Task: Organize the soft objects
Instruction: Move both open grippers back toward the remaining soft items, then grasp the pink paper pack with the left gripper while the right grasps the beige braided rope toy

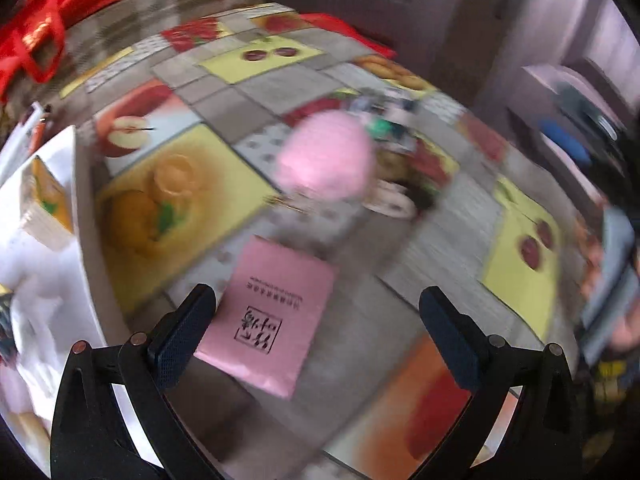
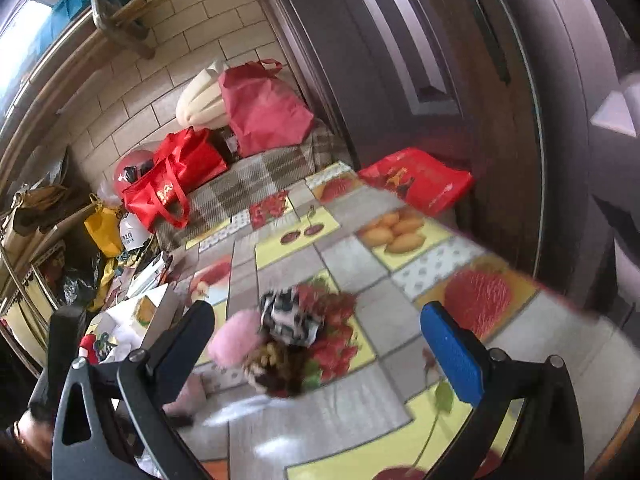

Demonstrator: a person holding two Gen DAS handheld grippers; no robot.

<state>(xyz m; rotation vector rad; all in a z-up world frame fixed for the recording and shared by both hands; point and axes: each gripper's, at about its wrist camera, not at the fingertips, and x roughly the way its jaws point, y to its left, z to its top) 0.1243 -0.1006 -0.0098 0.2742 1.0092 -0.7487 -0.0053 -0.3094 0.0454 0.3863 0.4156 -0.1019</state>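
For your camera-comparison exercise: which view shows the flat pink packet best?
The left wrist view: the pink packet lies whole on the tablecloth between the open left gripper's fingers, its print visible. The right wrist view doesn't clearly show it.

The right claw (image 2: 316, 344) hangs over the fruit-patterned surface (image 2: 360, 256) with its jaws spread wide and nothing between them. Ahead of it a blurred pink fluffy item (image 2: 234, 340) touches a black-and-white cloth bundle (image 2: 290, 318) and a brown plush thing (image 2: 272, 368). A white box (image 2: 140, 320) sits at the left
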